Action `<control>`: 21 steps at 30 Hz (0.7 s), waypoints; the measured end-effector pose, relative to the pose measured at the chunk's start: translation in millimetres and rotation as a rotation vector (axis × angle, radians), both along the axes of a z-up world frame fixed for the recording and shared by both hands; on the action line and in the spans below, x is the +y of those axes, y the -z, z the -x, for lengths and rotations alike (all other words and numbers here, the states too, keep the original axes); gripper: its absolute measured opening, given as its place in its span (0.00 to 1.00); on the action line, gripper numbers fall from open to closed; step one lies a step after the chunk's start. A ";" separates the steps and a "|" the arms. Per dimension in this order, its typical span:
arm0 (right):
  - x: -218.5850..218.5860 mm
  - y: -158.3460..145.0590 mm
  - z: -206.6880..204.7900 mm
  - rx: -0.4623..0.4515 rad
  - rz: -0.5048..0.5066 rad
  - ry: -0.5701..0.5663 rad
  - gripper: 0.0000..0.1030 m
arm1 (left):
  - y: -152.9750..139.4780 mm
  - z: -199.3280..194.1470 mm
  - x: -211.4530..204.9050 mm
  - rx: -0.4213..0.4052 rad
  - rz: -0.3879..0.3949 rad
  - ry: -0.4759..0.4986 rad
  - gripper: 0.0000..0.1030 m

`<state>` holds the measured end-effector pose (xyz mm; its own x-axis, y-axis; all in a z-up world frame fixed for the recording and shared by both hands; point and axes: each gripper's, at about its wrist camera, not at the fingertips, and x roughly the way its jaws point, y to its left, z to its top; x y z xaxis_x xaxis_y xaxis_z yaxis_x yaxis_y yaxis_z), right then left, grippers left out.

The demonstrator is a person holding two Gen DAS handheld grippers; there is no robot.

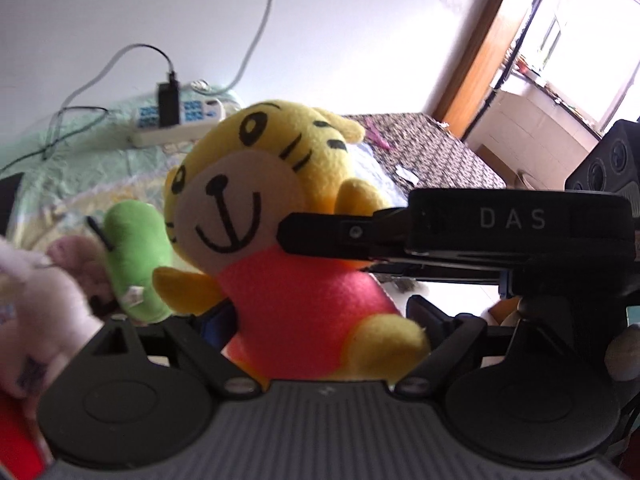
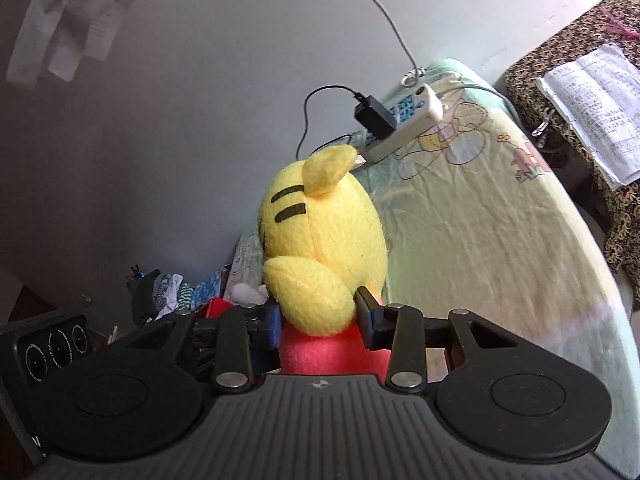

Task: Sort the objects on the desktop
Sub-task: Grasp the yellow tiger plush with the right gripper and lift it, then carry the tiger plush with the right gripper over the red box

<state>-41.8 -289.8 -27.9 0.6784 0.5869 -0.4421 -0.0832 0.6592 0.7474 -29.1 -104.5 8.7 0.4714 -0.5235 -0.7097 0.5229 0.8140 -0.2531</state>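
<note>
Above the quilted bed (image 2: 480, 240), both grippers' fingers (image 2: 366, 308) pinch the tiger plush (image 1: 280, 216) between them.

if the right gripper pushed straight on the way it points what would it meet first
The tiger plush itself: the right gripper already clamps its red body, with the head dead ahead. Beyond that, probably the power strip by the wall, though depth is unclear.

Blown-out daylight from the window (image 1: 576, 40), dim wall opposite, blurred fisheye-bent edges.
</note>
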 end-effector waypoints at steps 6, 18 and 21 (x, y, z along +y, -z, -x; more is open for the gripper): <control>46.6 -18.9 1.2 -0.081 -0.018 -0.106 0.38 | -19.5 25.6 52.2 -0.080 0.004 -0.125 0.86; 168.9 -55.2 -23.7 -0.197 -0.005 -0.244 0.38 | -47.7 43.1 183.4 -0.188 0.018 -0.289 0.86; 209.2 -59.4 -28.9 -0.216 -0.013 -0.278 0.38 | -48.4 41.2 227.3 -0.198 0.012 -0.327 0.86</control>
